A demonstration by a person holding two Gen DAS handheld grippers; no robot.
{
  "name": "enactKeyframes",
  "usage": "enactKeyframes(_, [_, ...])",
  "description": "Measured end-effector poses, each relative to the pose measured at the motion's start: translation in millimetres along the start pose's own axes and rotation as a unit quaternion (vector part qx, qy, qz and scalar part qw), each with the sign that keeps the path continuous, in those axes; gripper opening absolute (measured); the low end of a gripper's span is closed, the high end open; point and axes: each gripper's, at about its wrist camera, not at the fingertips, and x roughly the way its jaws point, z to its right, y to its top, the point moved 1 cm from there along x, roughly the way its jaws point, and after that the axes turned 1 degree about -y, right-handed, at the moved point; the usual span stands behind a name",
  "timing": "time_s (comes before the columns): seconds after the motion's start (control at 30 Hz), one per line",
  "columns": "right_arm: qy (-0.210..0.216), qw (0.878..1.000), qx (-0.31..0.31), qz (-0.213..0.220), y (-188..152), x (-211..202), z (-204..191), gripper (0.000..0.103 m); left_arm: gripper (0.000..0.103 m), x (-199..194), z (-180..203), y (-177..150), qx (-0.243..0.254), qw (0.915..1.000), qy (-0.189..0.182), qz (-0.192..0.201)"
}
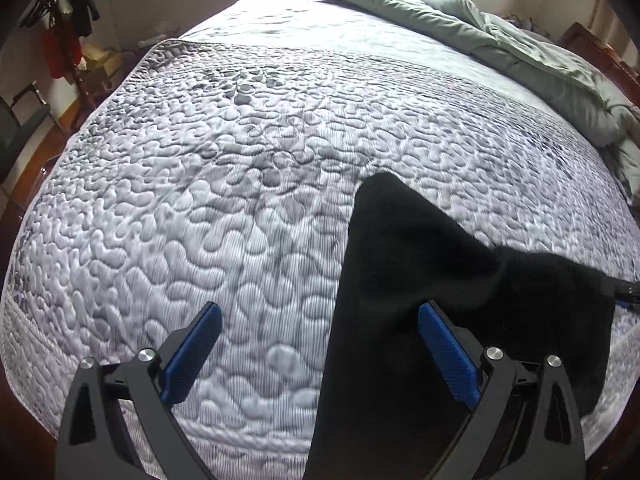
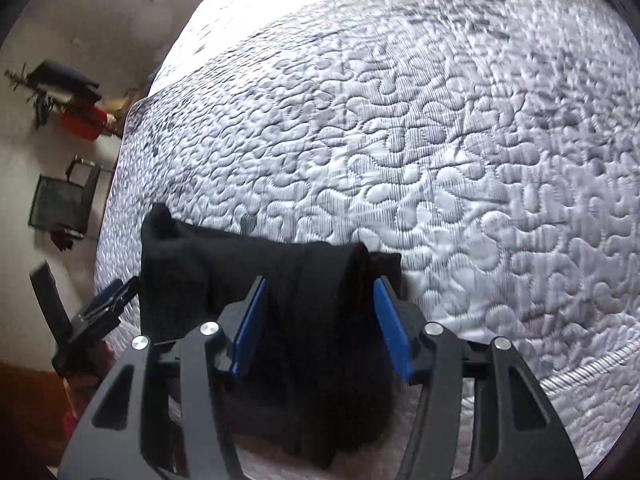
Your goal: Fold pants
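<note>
The black pants (image 1: 420, 280) lie bunched near the front edge of the quilted bed (image 1: 240, 184). My left gripper (image 1: 320, 320) is open; its right finger sits over the pants' left part, its left finger over bare quilt. In the right wrist view the pants (image 2: 248, 264) form a thick folded roll. My right gripper (image 2: 320, 292) is open with its blue fingers (image 2: 250, 328) on either side of that roll, not closed on it. The left gripper shows at the left edge of the right wrist view (image 2: 104, 304). The right gripper's tip shows at the right edge of the left wrist view (image 1: 624, 292).
A green duvet (image 1: 500, 36) is heaped at the bed's far right. A wooden bed frame (image 1: 600, 56) runs along the right. Chairs, hanging clothes and boxes (image 1: 60, 48) stand by the wall on the left, also seen in the right wrist view (image 2: 64, 200).
</note>
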Motion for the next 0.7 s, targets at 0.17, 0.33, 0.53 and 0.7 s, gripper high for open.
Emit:
enactKeyframes(0.17, [0.041,0.999,-0.008,0.008,6.7,-1.8,-6.6,0.021,0.1,10.9,-1.3,4.9,-0.014,0.9999,0.004,-0.006])
enactKeyframes(0.33, [0.034,0.999,0.0,0.023,-0.9,-10.8,-1.3,0.016,0.1,11.0,-6.7,4.6,-0.031,0.9995,-0.006,0.008])
enactKeyframes(0.53, [0.034,0.999,0.032,0.027,-12.5,7.5,17.7,0.016,0.099,12.1,-15.0,13.4,-0.052,0.9986,-0.001,0.011])
enactKeyframes(0.7, [0.024,0.999,0.006,0.035,-12.6,1.4,8.1,0.016,0.099,21.9,-1.9,43.8,-0.012,0.9998,0.014,0.001])
